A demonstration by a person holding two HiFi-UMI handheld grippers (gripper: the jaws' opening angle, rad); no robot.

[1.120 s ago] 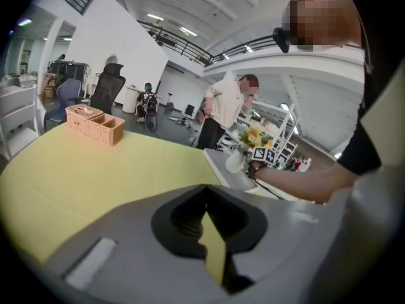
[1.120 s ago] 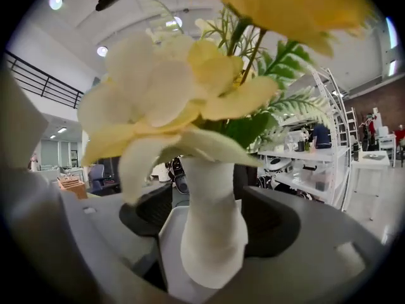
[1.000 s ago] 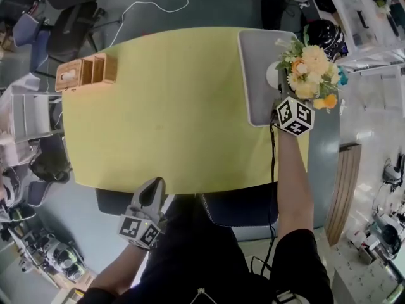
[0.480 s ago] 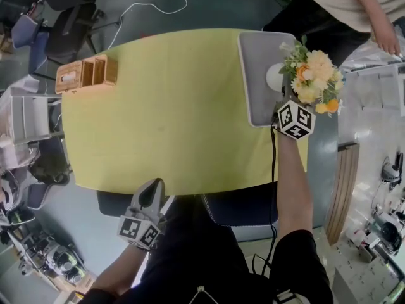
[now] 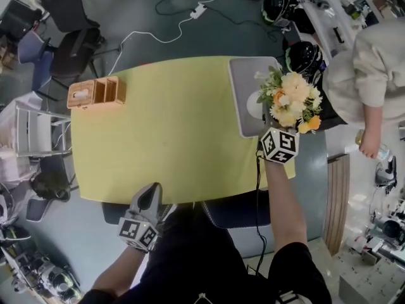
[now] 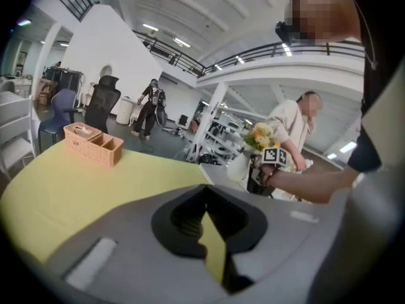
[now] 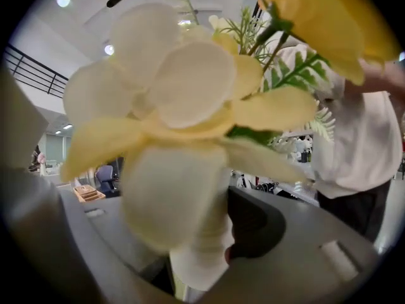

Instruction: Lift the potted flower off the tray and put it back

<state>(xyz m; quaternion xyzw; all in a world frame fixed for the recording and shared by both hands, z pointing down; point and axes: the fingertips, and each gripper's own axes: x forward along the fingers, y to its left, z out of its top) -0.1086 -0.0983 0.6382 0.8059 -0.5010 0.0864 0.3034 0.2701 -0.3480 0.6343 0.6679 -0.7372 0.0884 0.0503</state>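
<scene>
Blooms of the potted flower [image 5: 288, 100] hang over the gray tray [image 5: 243, 81] in the head view, carried by the right gripper [image 5: 271, 132]. A wicker basket [image 5: 95, 94] on the yellow table [image 5: 171, 132] holds something pale in its end compartment. In the left gripper view, the left gripper [image 6: 206, 198] has its jaws pressed together with nothing between them. In the right gripper view, the jaws pinch the flower's white pot [image 7: 202, 258].

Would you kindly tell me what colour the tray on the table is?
Grey; the tray shows best in the head view.

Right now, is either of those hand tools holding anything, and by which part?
The right gripper grips the potted flower by its white pot. The left gripper is shut and holds nothing.
</scene>
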